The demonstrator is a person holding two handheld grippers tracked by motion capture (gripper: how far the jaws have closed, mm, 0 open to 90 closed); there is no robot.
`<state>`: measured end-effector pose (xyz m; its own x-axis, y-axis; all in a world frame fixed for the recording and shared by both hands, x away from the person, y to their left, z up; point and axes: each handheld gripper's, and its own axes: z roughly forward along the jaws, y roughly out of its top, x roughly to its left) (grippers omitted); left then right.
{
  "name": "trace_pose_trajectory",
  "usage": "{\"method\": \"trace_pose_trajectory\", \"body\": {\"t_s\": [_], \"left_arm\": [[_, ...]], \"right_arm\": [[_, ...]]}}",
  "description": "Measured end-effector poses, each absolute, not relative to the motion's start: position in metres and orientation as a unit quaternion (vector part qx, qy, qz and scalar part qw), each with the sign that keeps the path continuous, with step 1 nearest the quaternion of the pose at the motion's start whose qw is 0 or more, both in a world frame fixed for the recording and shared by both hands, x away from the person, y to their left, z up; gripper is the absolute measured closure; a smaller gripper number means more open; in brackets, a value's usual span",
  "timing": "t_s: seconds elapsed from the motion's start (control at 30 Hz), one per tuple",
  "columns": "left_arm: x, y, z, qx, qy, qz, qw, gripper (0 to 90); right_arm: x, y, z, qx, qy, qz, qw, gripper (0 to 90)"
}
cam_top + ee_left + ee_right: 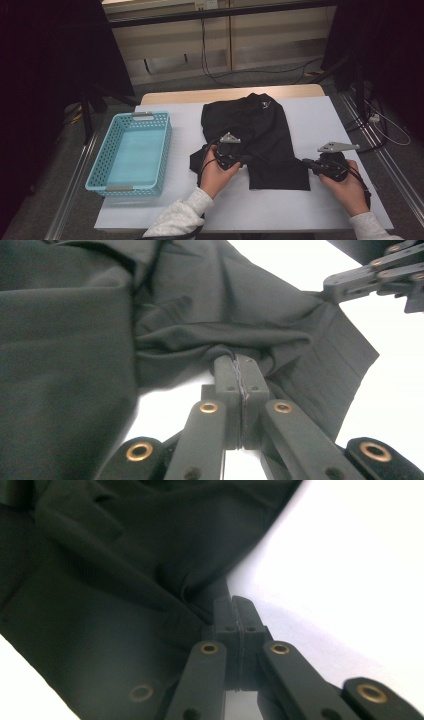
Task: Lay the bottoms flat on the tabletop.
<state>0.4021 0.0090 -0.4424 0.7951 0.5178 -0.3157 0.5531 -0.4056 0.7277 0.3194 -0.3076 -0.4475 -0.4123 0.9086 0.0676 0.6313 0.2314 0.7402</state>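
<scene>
A black garment (250,127) lies partly folded on the white table (320,117). My left gripper (245,161) is at the left end of its near hem, jaws pointing right. In the left gripper view the jaws (239,361) are pressed together on a bunched fold of the black cloth (75,340), which rises a little off the table. My right gripper (305,162) is at the hem's right corner, jaws pointing left. Its jaws (233,601) are shut on the edge of the cloth (100,580). The right gripper (327,290) also shows far off in the left gripper view, pinching that corner.
A light blue plastic basket (167,145) stands to the left of the garment on the table, with nothing in it. The table's near edge runs just behind the person's forearms. Cables trail on the floor beyond the far edge.
</scene>
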Motion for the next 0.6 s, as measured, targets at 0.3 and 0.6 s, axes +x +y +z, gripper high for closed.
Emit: {"method": "trace_pose_trajectory", "body": {"t_s": [0.3, 0.6], "left_arm": [[0.408, 0.011, -0.46, 0.844, 0.336, -0.023, 0.418, 89.6], [0.4, 0.008, -0.448, 0.847, 0.312, -0.008, 0.43, 66.8]], "right_arm": [[0.327, -0.303, -0.457, 0.512, 0.767, 0.325, 0.208, 90.0], [0.317, -0.305, -0.453, 0.508, 0.761, 0.339, 0.22, 70.9]]}}
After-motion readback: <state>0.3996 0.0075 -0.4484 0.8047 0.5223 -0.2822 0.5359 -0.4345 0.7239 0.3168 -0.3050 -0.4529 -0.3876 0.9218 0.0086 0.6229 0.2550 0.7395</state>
